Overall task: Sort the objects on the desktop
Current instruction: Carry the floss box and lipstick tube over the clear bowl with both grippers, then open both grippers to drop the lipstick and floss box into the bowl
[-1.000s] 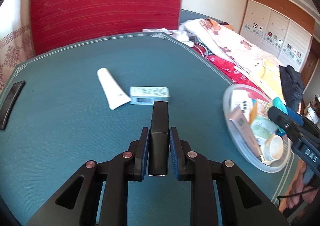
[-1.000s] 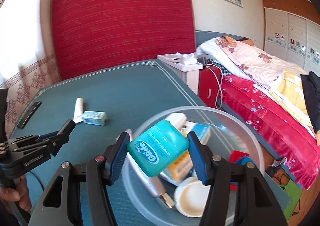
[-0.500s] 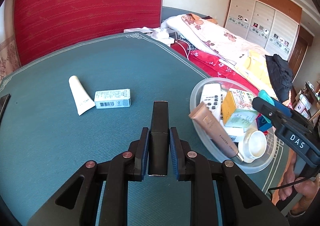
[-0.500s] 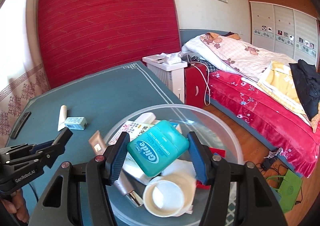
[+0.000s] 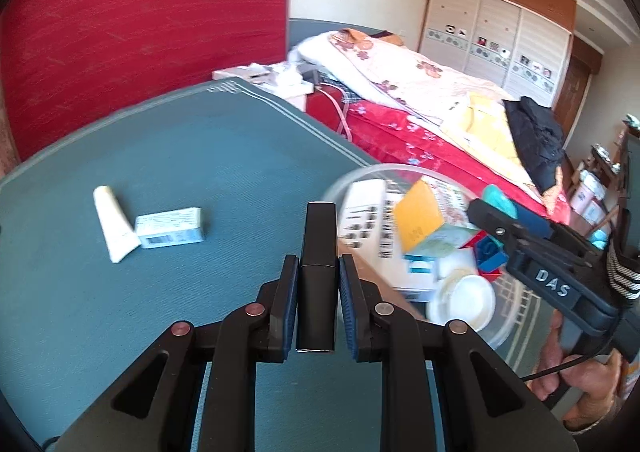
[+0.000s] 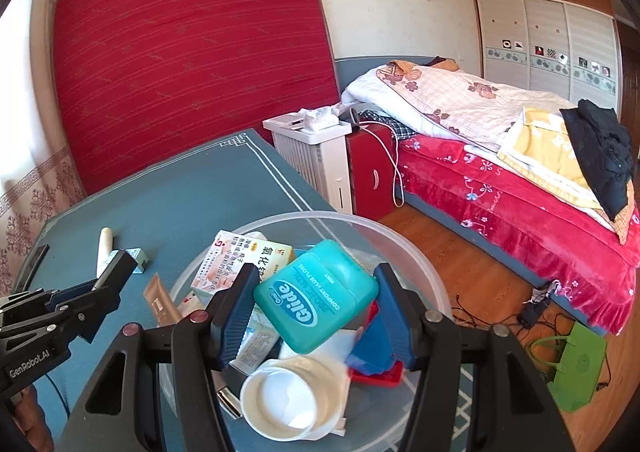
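1. Teal floss case [image 6: 316, 296]: white lettering "Glide", with smaller lines "COMFORT PLUS FLOSS" and "MINT"; a small brand oval beside it is too small to read.
2. Right gripper [image 5: 554, 286] body: white letters "DAS".
3. Left gripper [image 6: 30, 360] body: "GenRobot.AI".
4. White carton [image 6: 248, 258] in the bowl: large characters "氯化", remainder obscured; smaller print illegible.
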A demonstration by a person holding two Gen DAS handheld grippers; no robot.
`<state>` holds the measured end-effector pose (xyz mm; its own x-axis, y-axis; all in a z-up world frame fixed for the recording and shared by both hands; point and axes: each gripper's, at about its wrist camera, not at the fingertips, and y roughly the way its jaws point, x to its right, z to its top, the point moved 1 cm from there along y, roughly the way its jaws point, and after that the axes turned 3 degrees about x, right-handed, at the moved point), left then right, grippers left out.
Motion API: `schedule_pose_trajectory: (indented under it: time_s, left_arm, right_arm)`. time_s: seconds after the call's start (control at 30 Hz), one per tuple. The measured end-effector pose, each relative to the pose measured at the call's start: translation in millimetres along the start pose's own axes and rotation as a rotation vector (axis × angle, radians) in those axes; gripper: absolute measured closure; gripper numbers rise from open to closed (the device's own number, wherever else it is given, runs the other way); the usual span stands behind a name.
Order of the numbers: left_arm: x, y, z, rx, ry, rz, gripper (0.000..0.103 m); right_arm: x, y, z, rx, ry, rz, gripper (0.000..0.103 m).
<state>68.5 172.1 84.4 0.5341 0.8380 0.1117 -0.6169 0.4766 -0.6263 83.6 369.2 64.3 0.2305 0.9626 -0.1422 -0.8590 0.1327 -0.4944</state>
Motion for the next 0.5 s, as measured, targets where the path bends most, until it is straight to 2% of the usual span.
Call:
schedule_pose_trajectory:
  time_s: [0.1,0.5]
  left_arm:
    - [9,5,1,-0.017,0.002,-0.037,0.081]
    - [34,26,5,-0.042,0.039,-0.08,0.081]
  right_arm:
    - [5,1,0,0.0,0.01,-0.008,0.039]
    - [26,4,-7,-0.026,0.068,-0.044,0.039]
